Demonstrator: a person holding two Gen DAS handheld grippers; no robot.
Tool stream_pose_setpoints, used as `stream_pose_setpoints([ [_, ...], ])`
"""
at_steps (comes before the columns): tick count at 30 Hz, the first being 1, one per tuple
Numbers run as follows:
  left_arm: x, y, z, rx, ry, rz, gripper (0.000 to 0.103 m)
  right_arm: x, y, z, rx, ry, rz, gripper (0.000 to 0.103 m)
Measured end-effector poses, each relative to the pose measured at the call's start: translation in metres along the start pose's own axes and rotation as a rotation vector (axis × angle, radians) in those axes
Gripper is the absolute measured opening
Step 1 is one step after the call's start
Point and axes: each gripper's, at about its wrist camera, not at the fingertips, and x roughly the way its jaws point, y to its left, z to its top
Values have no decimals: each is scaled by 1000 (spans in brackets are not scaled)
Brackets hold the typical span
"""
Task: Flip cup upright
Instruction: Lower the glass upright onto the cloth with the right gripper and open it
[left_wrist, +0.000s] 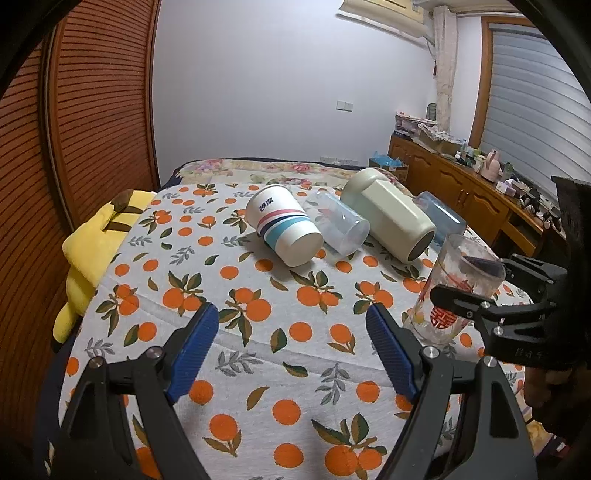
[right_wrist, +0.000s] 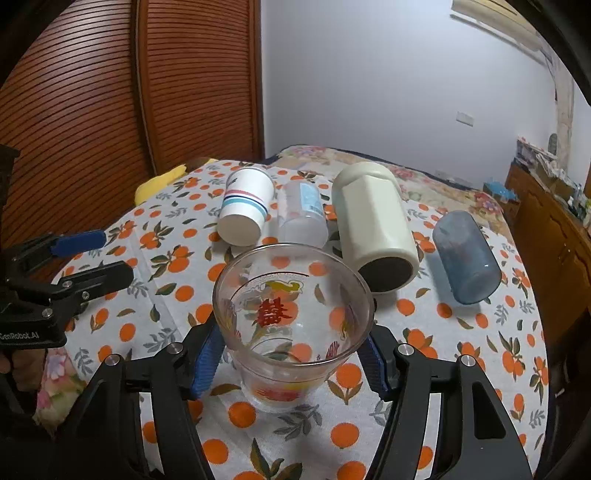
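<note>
A clear printed glass (right_wrist: 291, 325) with a red character stands upright on the orange-print cloth (right_wrist: 424, 332), between the blue pads of my right gripper (right_wrist: 290, 350). The pads flank its sides; whether they press on it I cannot tell. It also shows in the left wrist view (left_wrist: 454, 291) with the right gripper (left_wrist: 476, 280) around it. My left gripper (left_wrist: 291, 332) is open and empty over the cloth, left of the glass. A striped paper cup (left_wrist: 284, 229), a clear plastic cup (left_wrist: 338, 227), a cream mug (left_wrist: 391, 218) and a blue cup (right_wrist: 465, 254) lie on their sides.
A yellow plush toy (left_wrist: 92, 251) lies at the cloth's left edge. A wooden slatted door (left_wrist: 74, 110) stands to the left. A wooden cabinet (left_wrist: 461, 192) with clutter runs along the right. The left gripper shows in the right wrist view (right_wrist: 92, 254).
</note>
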Motion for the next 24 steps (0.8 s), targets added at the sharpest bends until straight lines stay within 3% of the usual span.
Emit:
stream_pose_setpoints([
  [12,-9,-12,4,9,-38,6,83,-10,2,-4,58,-10,26,67],
  [24,-23,-31,10,39,-63,39,84,-33,-9,-7,121,-52,49,81],
])
